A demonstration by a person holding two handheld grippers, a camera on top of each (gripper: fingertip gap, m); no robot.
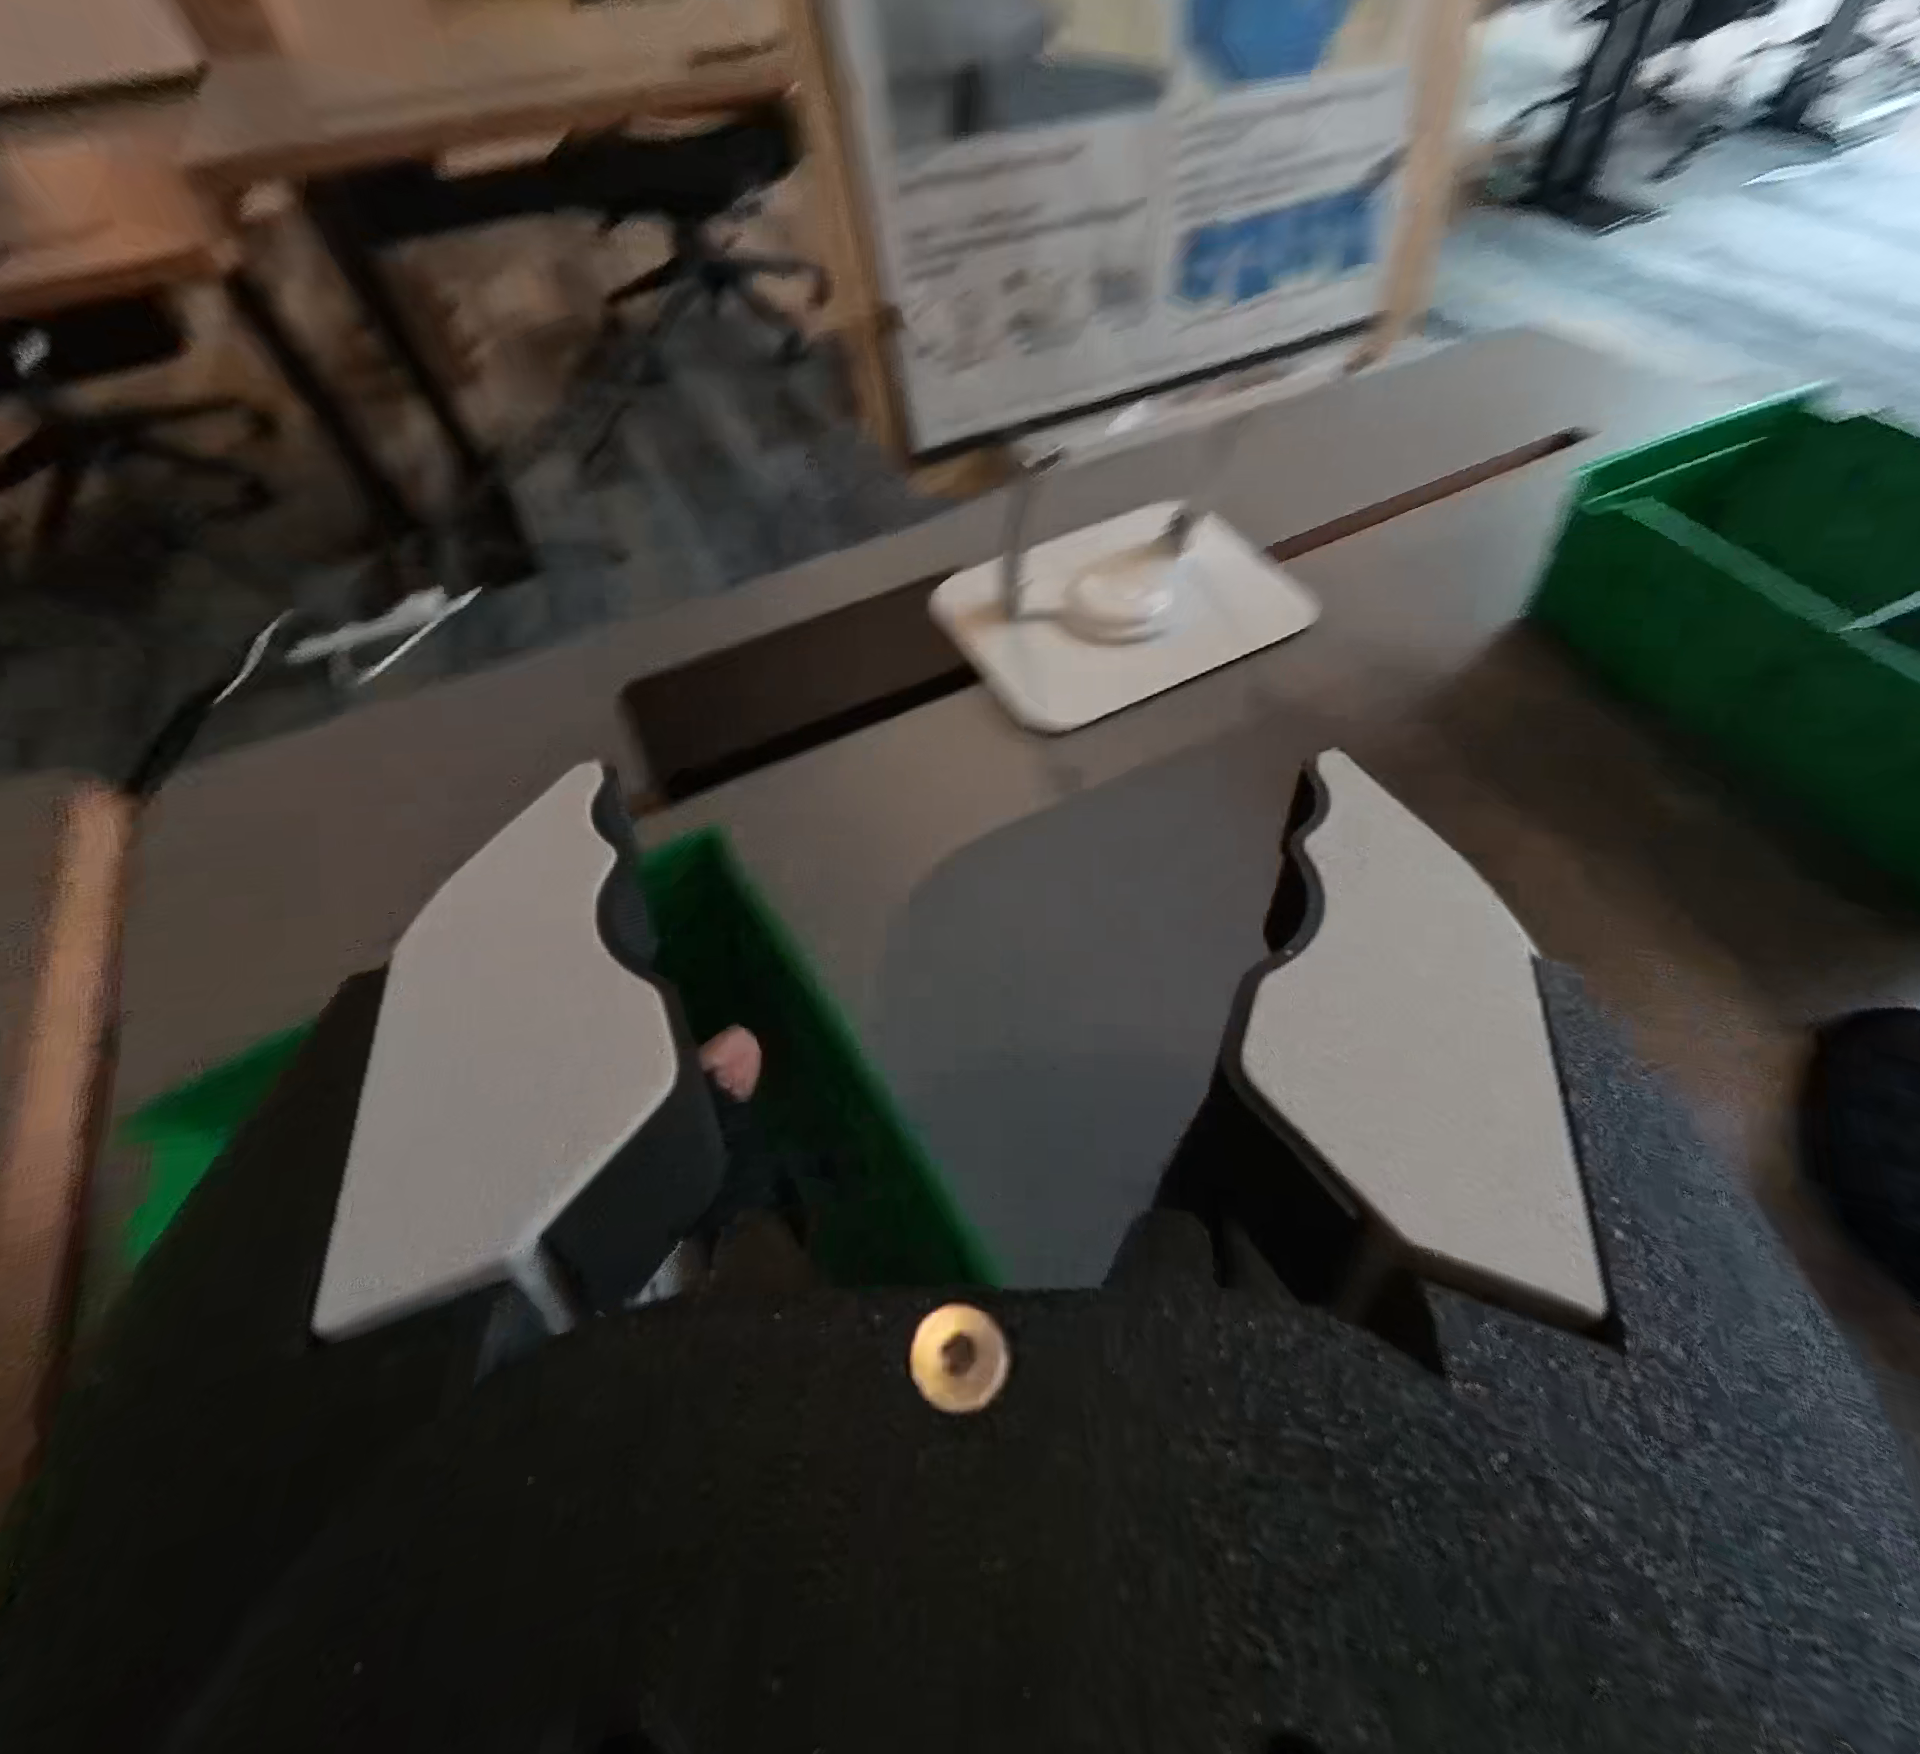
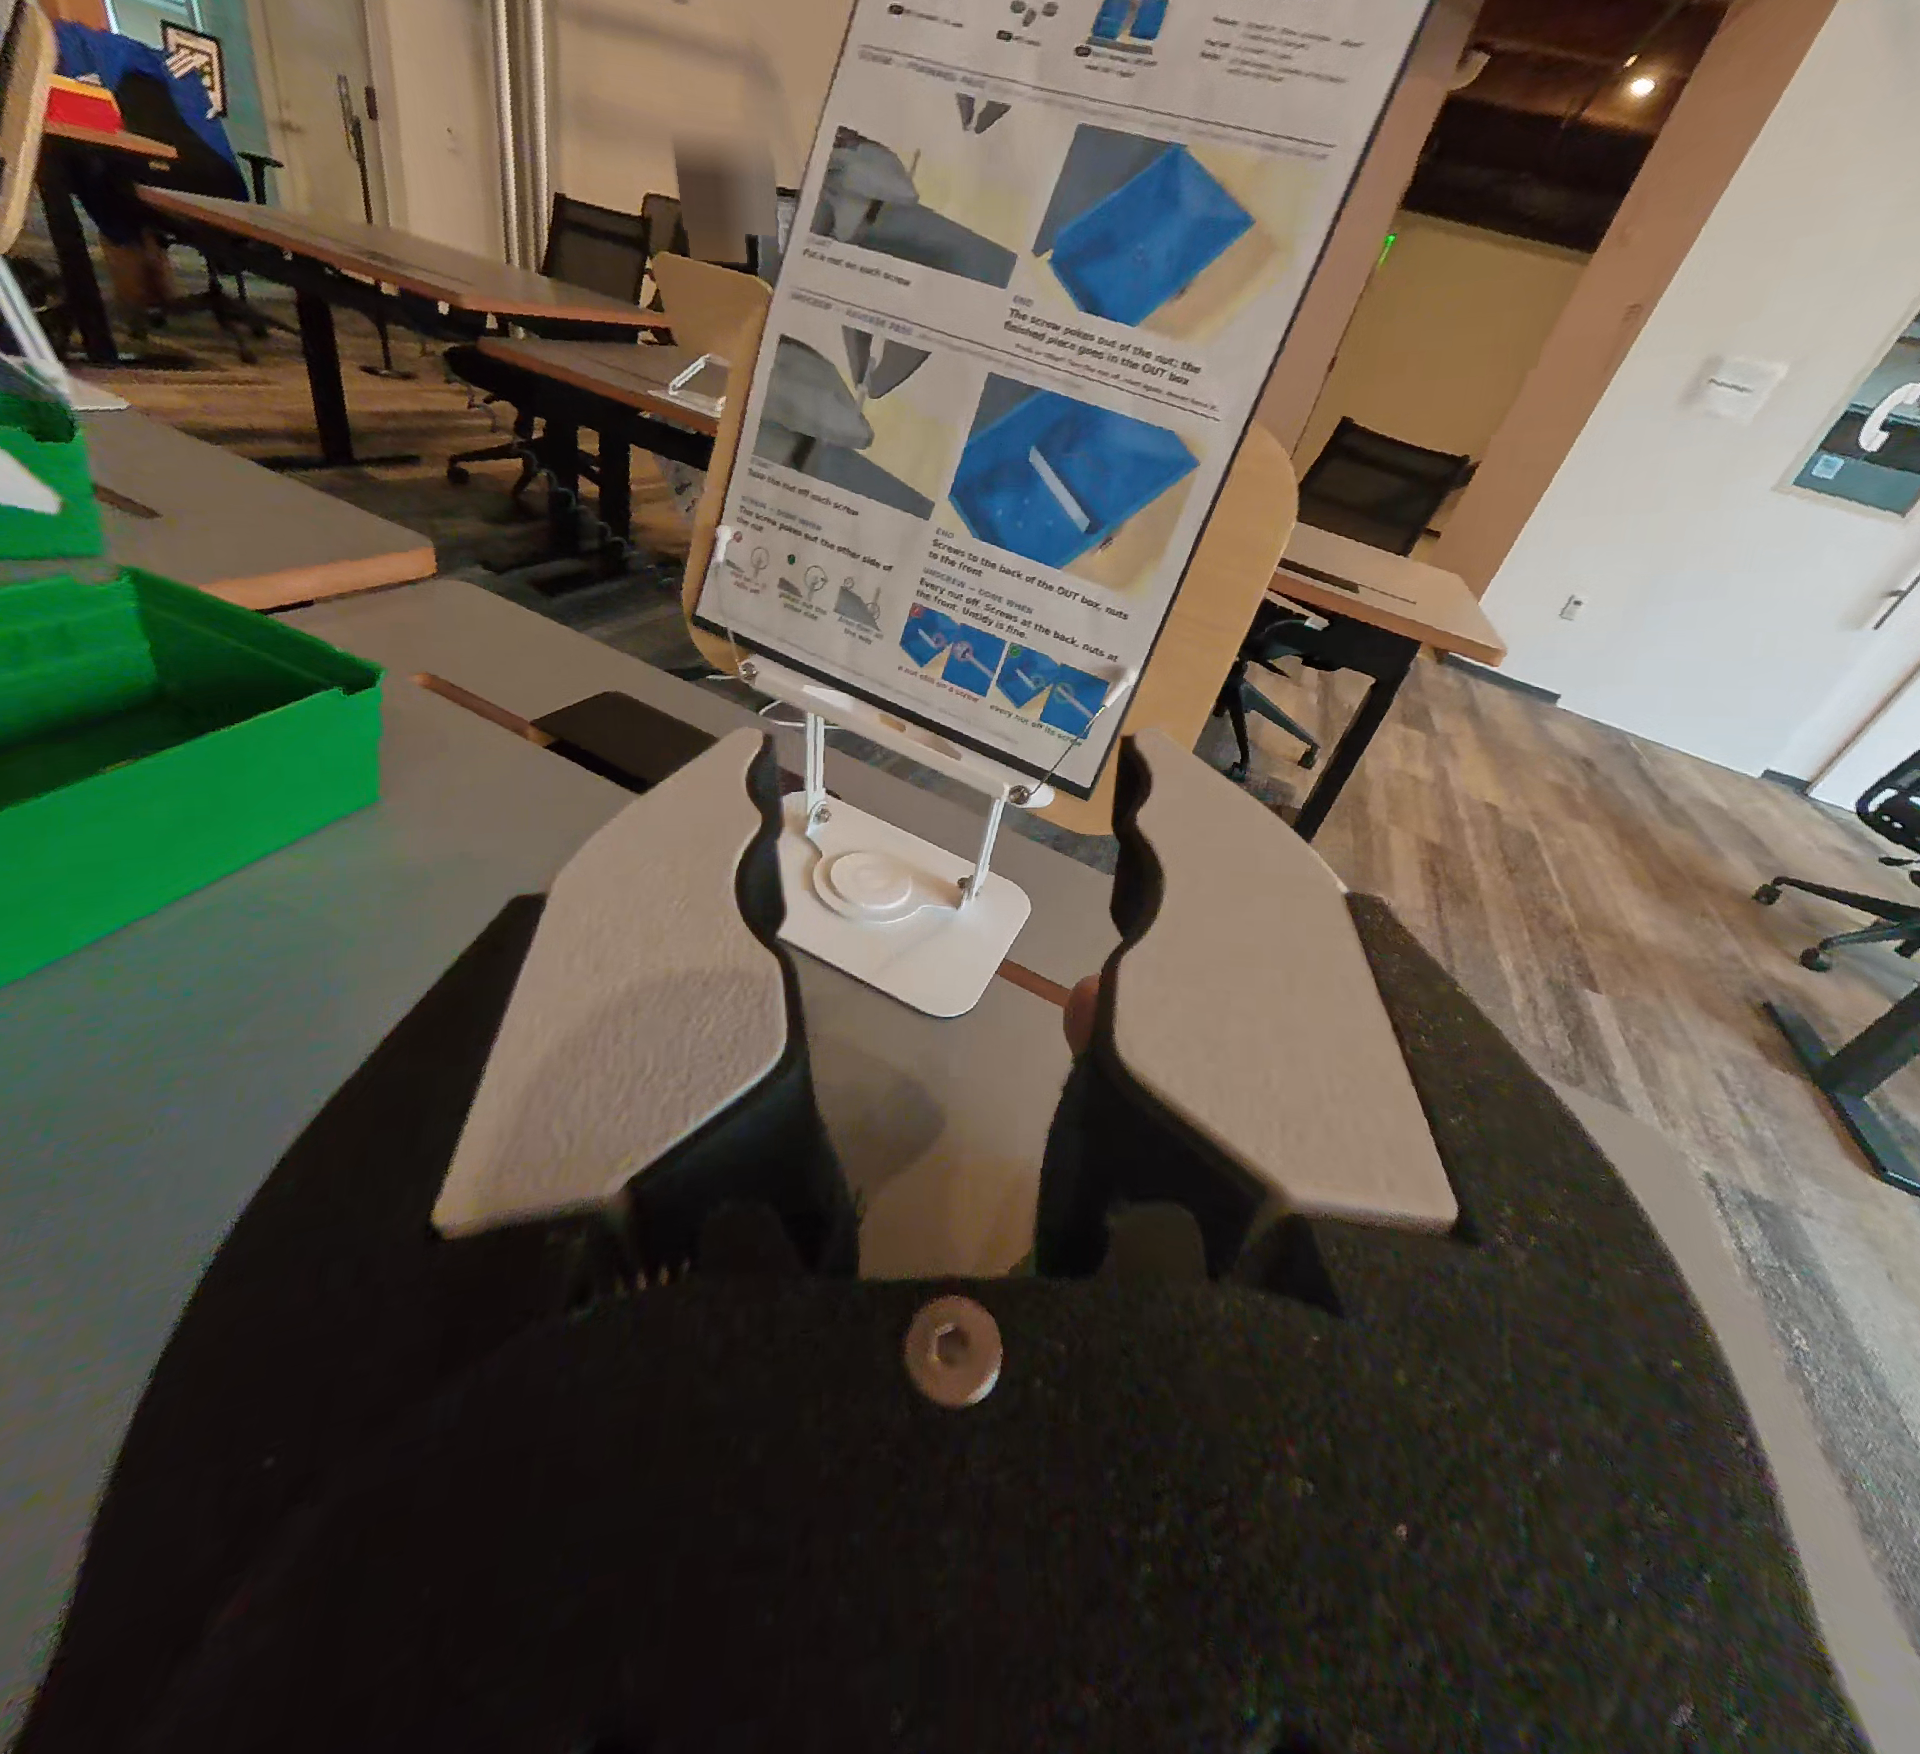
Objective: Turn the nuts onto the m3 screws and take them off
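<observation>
No screw or nut shows in either view. The left wrist view is blurred by motion. My left gripper (image 1: 961, 774) is open wide with nothing between its grey fingers (image 1: 499, 1029), above the grey table (image 1: 343, 852). A green box (image 1: 758, 998) lies just below its left finger, and a second green box (image 1: 1745, 592) stands at the right. My right gripper (image 2: 948, 748) is open with nothing between its fingers (image 2: 644, 1008), and points at the white base (image 2: 914, 925) of a sheet stand. A green box (image 2: 187, 769) stands to its left.
A printed instruction sheet (image 2: 1070, 302) stands upright on the white stand at the table's far edge, and shows blurred in the left wrist view (image 1: 1122, 177). A dark slot (image 1: 790, 707) runs along the table. Desks and chairs (image 2: 582, 250) fill the room behind.
</observation>
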